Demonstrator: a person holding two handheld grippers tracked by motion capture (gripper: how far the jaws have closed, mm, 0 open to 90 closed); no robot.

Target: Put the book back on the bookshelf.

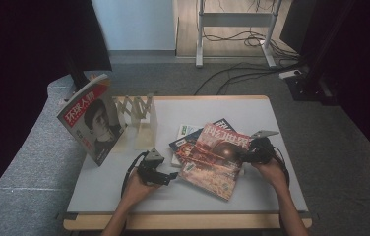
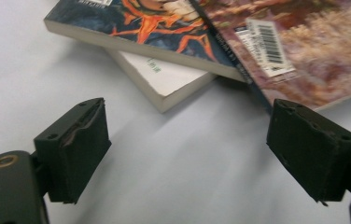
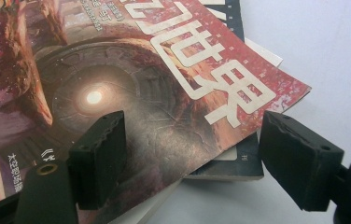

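Black pads of the left gripper [image 1: 169, 178] stand spread over bare table [image 1: 271, 118], nothing between them, aimed at the near left corner of the red magazine [image 1: 216, 160]. The right gripper [image 1: 250, 153] is spread too, its jaws straddling the magazine's right edge without pinching it, as far as its own view shows. That magazine lies tilted atop a small stack near the middle of the table (a thick blue-covered book [image 2: 164, 32] and a white-edged one [image 2: 164, 81] sit under it), its near corner overhanging the books. Farther out, by the left edge, another magazine [image 1: 93, 123] leans upright against a wooden rack [image 1: 138, 118].

Judging from this, the glossy cover could slip or crease if only one side is pinched; a sideways pull might drag the books along and skew the stack
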